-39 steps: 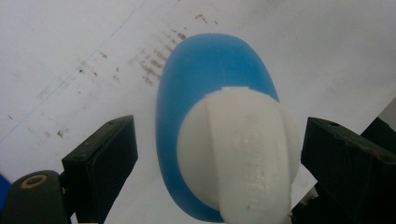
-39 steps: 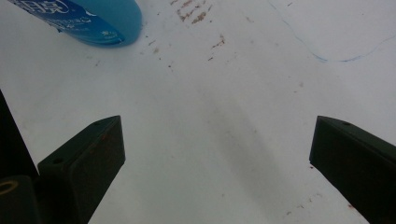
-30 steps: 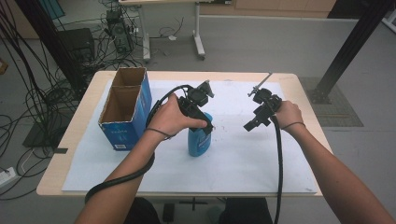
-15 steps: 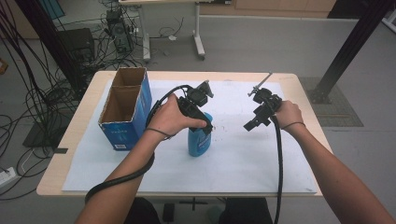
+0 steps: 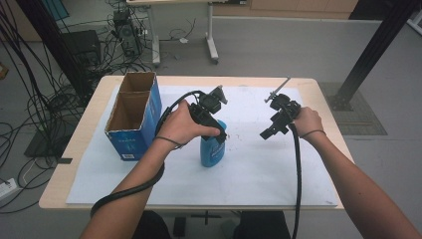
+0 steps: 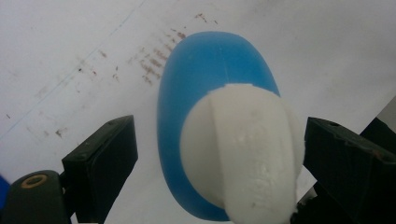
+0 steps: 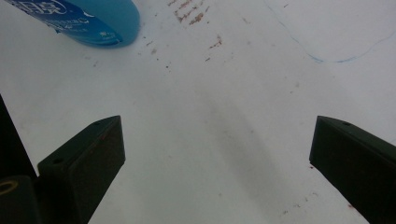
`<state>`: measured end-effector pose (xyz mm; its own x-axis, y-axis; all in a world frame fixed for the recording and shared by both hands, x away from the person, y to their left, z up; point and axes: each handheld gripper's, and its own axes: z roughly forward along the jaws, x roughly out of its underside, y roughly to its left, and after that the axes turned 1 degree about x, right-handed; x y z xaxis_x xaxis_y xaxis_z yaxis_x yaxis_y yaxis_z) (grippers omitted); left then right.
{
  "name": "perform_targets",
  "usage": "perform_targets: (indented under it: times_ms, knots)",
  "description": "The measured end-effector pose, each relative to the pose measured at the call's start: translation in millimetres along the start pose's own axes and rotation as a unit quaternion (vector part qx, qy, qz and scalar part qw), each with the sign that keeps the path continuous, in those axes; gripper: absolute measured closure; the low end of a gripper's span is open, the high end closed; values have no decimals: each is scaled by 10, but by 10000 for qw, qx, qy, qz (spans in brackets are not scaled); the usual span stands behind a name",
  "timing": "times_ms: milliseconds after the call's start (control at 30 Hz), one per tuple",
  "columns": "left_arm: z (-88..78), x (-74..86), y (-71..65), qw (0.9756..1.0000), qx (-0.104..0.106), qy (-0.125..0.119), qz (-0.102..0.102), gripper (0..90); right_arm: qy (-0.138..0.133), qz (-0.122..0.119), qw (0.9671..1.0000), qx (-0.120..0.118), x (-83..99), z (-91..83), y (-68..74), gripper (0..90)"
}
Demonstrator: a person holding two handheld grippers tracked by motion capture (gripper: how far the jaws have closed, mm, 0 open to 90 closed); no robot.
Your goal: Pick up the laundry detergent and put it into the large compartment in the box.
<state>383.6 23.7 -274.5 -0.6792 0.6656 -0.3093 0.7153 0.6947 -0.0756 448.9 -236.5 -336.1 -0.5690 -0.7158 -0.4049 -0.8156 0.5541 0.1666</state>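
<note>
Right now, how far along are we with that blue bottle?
Done: the left gripper is over the blue bottle, jaws open either side of its white cap. In hand: nothing gripped yet. Left: closing and lifting, perhaps toward the open cardboard box. The right gripper is open over bare paper.

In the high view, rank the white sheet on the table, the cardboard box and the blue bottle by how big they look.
1. White sheet, by far the largest.
2. Cardboard box, open-topped.
3. Blue bottle, smallest; the left gripper hides its top, so only its lower body shows, but the order is not in doubt.
</note>
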Motion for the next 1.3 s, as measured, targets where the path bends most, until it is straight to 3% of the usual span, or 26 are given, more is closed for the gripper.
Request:
perform_targets:
  times_ms: [1300]
  knots:
    - [39, 0, 13, 9999, -129, 1, -35, 116, -29, 2, 10000, -16, 2, 5, -7, 31]
